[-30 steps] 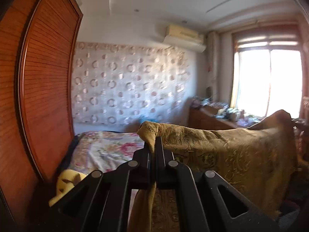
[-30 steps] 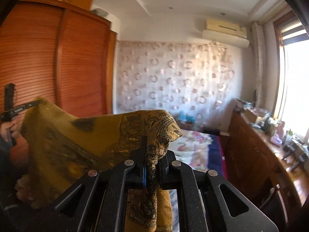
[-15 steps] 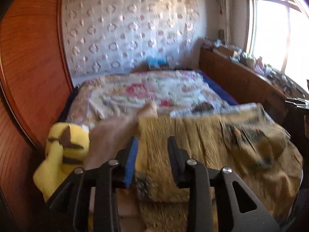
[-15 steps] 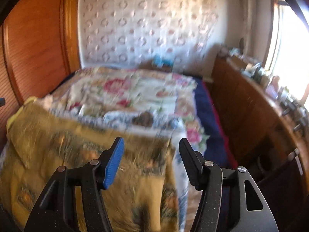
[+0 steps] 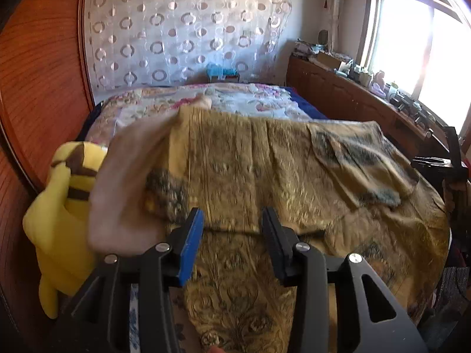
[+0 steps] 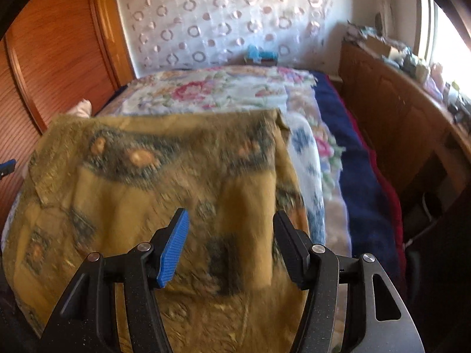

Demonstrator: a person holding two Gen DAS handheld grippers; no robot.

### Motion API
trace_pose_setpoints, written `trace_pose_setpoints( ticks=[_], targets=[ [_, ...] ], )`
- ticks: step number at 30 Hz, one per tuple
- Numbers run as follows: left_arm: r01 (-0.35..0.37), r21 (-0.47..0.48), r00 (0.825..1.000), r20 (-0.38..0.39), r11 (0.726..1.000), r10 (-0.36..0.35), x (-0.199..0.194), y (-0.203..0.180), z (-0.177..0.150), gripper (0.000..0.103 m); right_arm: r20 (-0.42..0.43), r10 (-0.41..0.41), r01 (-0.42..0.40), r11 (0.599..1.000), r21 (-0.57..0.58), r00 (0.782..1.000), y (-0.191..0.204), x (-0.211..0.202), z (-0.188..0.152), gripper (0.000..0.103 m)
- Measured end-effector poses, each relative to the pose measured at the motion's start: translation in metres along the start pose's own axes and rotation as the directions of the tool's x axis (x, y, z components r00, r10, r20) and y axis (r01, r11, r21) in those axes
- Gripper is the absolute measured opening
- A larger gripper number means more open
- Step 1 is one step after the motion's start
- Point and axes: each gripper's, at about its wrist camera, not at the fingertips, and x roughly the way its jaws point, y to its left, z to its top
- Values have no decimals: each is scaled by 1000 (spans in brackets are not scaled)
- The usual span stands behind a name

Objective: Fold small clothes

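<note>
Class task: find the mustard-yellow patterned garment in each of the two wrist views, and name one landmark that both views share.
Left wrist view: the mustard-yellow garment lies spread across the middle and right, beyond the opening left gripper.
Right wrist view: the garment fills the centre and left, under the open right gripper.
Shared landmark: the floral bedspread behind it.
</note>
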Motion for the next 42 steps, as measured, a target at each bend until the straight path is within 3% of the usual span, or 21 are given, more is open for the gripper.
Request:
trace_pose_setpoints(
  ticks=[9, 21, 30, 31, 32, 35, 42],
  targets=[
    [-51, -44, 999, -16, 998, 50, 8, 19, -8, 41, -24, 2, -1, 1000, 23, 1000, -5, 15, -32, 61],
    [-146, -47, 989, -13, 988, 145, 37, 46, 13, 41, -8, -48, 48, 999, -18, 999, 1, 16, -36, 61],
    [-175, -39, 983, -62, 984, 173, 64, 56, 14, 41, -9, -61, 60, 998, -29, 998, 3, 18, -36, 61],
    [-179, -24, 983, -54, 983, 178, 63, 53, 13, 35, -9, -61, 60, 998, -29, 998, 3, 18, -36, 61],
    [-178, -15, 983, -54, 984, 177, 62, 52, 13, 18, -9, -60, 60, 998, -28, 998, 4, 18, -36, 61],
    [-173, -5, 984, -38, 985, 173, 56, 46, 15, 2, -9, -61, 61, 998, -30, 998, 3, 18, -36, 61],
    [-144, 4, 988, 65, 990, 143, 19, 29, 33, 0, -8, -60, 59, 998, -28, 998, 3, 18, -36, 61]
  ],
)
